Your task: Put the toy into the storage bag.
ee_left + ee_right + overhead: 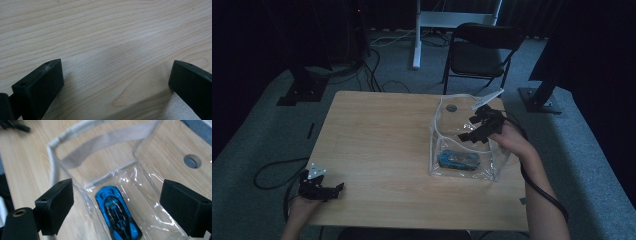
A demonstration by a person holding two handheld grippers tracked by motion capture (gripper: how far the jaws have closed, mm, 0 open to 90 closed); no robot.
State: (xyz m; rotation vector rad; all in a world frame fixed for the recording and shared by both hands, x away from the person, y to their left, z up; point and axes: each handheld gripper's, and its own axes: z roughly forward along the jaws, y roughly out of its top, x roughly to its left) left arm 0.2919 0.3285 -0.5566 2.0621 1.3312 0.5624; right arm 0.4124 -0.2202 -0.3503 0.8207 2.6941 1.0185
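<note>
Inside the clear plastic bag (464,145) on the right half of the bench (377,150) lies a blue toy car (457,160), flat on the bag's bottom with its long axis running across the bench, left to right in the high view. In the right gripper view the car (117,216) shows a glossy blue body with a dark cabin and black panels. The right gripper (474,134) hovers over the bag's open mouth, fingers (56,205) spread, grasping nothing. The left gripper (329,190) rests near the bench's front left corner, fingers (40,87) released.
</note>
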